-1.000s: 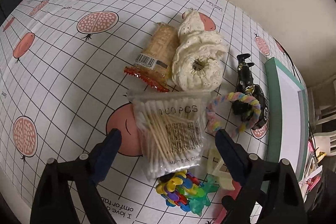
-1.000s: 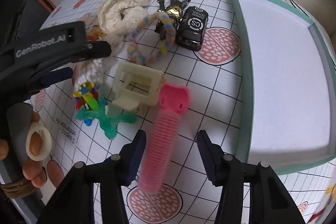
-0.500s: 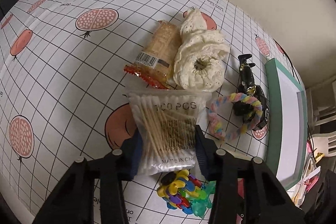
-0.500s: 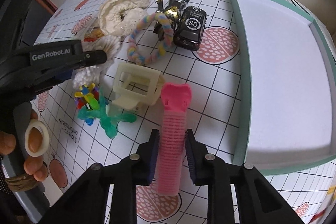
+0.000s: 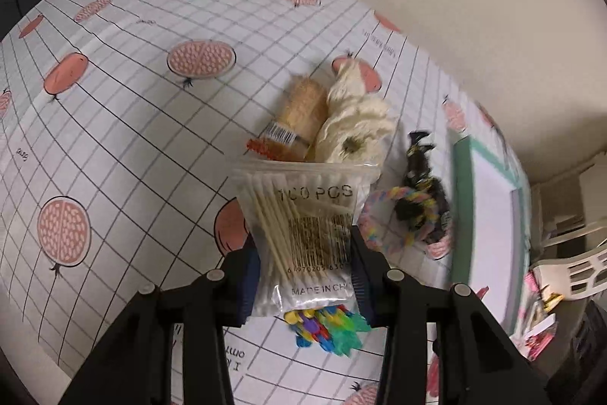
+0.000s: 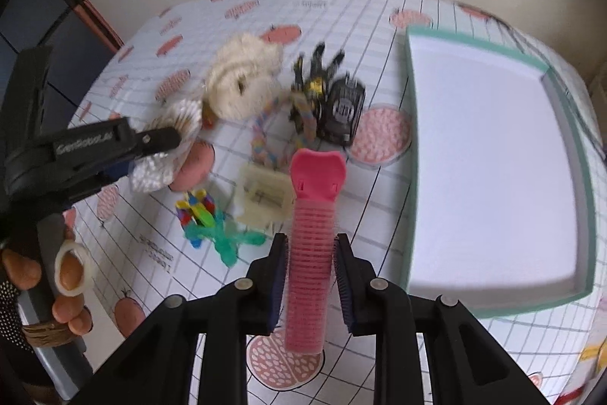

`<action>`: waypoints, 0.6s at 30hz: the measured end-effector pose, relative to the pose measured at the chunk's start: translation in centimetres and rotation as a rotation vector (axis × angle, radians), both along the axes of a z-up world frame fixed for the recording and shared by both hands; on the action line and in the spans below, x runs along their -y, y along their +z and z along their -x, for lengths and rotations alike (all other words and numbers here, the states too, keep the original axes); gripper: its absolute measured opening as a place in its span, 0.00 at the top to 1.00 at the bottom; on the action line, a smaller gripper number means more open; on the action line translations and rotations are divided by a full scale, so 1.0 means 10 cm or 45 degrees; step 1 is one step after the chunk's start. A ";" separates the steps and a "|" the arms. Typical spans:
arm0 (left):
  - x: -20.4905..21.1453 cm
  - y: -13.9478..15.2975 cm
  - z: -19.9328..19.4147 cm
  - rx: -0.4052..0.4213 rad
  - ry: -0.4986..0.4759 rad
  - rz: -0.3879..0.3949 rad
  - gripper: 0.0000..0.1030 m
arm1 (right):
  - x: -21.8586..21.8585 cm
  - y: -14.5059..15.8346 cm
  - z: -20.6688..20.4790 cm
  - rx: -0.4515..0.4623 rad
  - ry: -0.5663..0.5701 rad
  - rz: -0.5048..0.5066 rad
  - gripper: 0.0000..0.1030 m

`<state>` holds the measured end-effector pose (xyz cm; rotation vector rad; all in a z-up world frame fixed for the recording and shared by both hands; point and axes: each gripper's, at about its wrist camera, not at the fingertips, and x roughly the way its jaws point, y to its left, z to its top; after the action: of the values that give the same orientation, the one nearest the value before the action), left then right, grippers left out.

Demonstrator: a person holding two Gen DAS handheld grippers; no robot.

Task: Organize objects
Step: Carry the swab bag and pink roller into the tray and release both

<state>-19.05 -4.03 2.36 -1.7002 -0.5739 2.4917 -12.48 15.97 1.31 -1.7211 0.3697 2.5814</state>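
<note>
My left gripper (image 5: pixel 305 276) is shut on a clear bag of cotton swabs (image 5: pixel 303 219) and holds it lifted above the table; the bag also shows in the right wrist view (image 6: pixel 167 143). My right gripper (image 6: pixel 309 276) is shut on a pink hair roller (image 6: pixel 313 238) and holds it raised, pointing away from me. A green-rimmed white tray (image 6: pixel 493 162) lies to the right of the roller; it also shows in the left wrist view (image 5: pixel 493 211).
On the patterned cloth lie a cream lace scrunchie (image 5: pixel 353 124), a wrapped cracker (image 5: pixel 299 116), a pastel braided ring (image 5: pixel 402 215), a black toy car (image 6: pixel 341 112), a cream plastic clip (image 6: pixel 261 196) and colourful small toys (image 6: pixel 208 219).
Both grippers closed on their objects and lifted them: the left raised the swab bag, the right raised the pink roller off the cloth.
</note>
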 end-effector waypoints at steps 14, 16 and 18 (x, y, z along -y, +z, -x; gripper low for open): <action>-0.73 0.44 0.16 -0.249 -0.107 -0.138 0.57 | -0.89 0.91 -0.11 -0.248 -0.203 -0.080 0.75; -0.93 0.52 0.19 -0.297 -0.164 -0.121 0.57 | -1.04 0.94 -0.06 -0.260 -0.241 -0.104 0.75; -1.11 0.55 0.25 -0.317 -0.209 -0.116 0.57 | -1.23 0.96 -0.04 -0.272 -0.278 -0.114 0.75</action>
<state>-21.53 7.11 7.86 -1.3207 -0.4937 2.4667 -12.10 28.24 10.87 -1.3005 0.4134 2.5819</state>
